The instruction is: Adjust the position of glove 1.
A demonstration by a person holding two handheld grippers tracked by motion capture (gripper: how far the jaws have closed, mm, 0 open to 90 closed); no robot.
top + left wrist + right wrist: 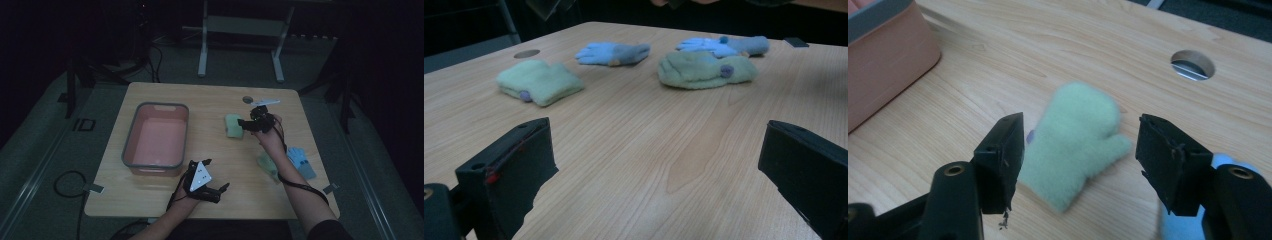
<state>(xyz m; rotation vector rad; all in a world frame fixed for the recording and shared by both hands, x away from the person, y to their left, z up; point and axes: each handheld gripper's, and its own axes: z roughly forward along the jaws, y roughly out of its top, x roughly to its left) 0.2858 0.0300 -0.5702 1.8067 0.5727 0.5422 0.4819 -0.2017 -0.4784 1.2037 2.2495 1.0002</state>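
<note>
we work on a pale wooden table (210, 200) with rounded corners, taking up the middle of the high view. at centre left of that view sits the pink plastic bin with a grey rim (129, 140), empty as far as we can see, and we judge it the likely home for the mittens.

the soft green fleece mitten (1075, 142) we are after lies flat just right of centre in the high view, and in the middle of the right gripper view, thumb pointing to the right. a second green mitten (704, 70) and two light blue knitted gloves (611, 52) lie apart from it, towards the right edge of the table.

our right gripper (1080, 150) hovers over the mitten with its jaws spread to either side of it, the pads not yet pressing; we should lower until the tips nearly meet the wood, centre on the mitten's body rather than the thumb, then pinch enough fleece to lift it whole.

our left gripper (654, 165), at the bottom centre of the high view, is spread wide with nothing between its jaws; we would keep it clear of the path to the bin.
</note>
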